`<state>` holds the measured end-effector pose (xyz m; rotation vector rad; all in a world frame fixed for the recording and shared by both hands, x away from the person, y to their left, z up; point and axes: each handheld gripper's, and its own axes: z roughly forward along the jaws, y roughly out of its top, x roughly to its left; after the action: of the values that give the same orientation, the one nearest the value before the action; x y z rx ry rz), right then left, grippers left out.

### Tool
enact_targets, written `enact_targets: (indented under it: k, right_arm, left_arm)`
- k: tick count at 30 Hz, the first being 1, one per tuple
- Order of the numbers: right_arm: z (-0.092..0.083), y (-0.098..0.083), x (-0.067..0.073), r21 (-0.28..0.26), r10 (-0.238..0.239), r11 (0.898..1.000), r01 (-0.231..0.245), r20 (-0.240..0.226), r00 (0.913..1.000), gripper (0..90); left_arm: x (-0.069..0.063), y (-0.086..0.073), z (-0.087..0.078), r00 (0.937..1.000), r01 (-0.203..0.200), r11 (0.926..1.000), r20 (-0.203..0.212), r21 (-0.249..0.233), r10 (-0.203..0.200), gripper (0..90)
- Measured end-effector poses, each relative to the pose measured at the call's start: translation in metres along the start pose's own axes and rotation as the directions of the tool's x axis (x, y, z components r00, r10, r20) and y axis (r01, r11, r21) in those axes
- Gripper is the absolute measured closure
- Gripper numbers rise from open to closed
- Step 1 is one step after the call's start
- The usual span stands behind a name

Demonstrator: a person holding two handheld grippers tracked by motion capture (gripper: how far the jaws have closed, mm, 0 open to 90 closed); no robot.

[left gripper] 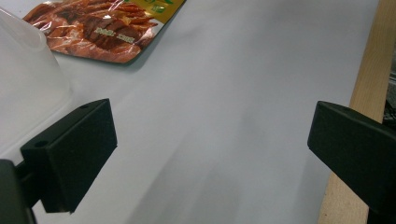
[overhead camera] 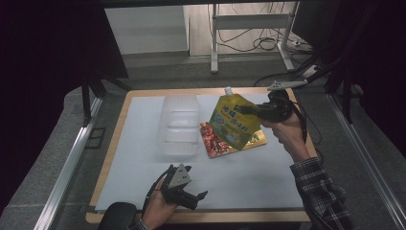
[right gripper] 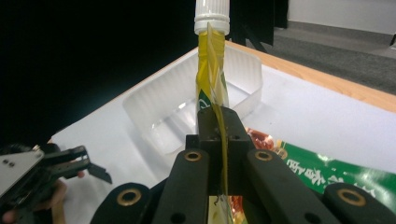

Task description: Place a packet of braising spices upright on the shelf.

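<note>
Yellow spout pouch hangs off worktop, clamped edge-on in right tongs. Carry level toward clear tub at nine o'clock, release low inside. Left tongs apart, idle at six o'clock.

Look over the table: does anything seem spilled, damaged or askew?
Nothing is spilled or damaged. The yellow spouted pouch hangs tilted, pinched in the right gripper; the snack packet lies askew beside the clear tray.
</note>
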<state>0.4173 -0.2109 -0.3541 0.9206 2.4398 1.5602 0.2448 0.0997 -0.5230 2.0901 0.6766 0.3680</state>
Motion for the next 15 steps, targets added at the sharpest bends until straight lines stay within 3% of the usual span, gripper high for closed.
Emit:
enact_targets:
  k: [7,15]
  right_arm:
    - [0.011,0.01,-0.003,-0.002,-0.009,1.0,0.009,0.005,0.9999,89.0]
    - [0.024,0.02,-0.008,0.0,-0.01,1.0,0.01,0.002,0.9999,88.9]
  left_arm:
    - [-0.003,0.0,0.002,0.9997,-0.021,0.9997,0.01,0.012,0.02,1.2]
    - [-0.002,0.0,0.0,0.9999,-0.014,0.9999,0.01,0.006,0.013,1.0]
